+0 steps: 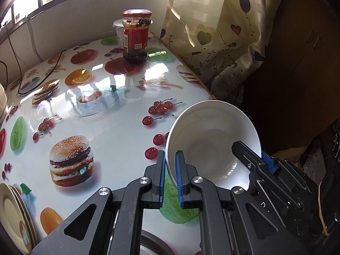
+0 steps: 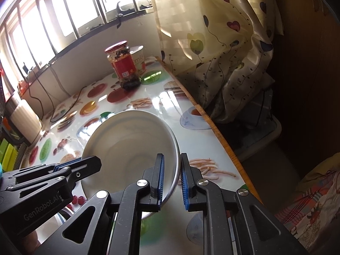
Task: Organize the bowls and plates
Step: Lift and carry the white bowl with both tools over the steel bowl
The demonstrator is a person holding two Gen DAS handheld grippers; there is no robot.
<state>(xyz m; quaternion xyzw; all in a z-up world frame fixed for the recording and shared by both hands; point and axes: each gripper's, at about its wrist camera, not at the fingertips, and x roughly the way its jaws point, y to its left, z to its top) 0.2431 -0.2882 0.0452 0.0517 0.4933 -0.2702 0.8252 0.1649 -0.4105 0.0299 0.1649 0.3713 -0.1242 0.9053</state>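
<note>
A white bowl (image 1: 212,140) is held tilted above the near right part of the fruit-print table (image 1: 110,114). My left gripper (image 1: 170,178) is shut on its left rim. My right gripper (image 2: 172,182) has its fingers on either side of the bowl's right rim (image 2: 131,146), with a small gap showing at the right pad. The right gripper's fingers (image 1: 250,159) also show at the bowl's right rim in the left wrist view, and the left gripper's fingers (image 2: 85,165) show in the right wrist view. A stack of cream plates (image 1: 14,212) lies at the table's near left. A metal bowl rim (image 1: 153,244) shows beneath my left gripper.
A red-lidded jar (image 1: 136,36) and a white cup (image 1: 119,31) stand at the far end of the table. A black cable (image 1: 42,72) lies at the far left. A patterned curtain (image 1: 216,31) hangs along the table's right edge (image 2: 214,127).
</note>
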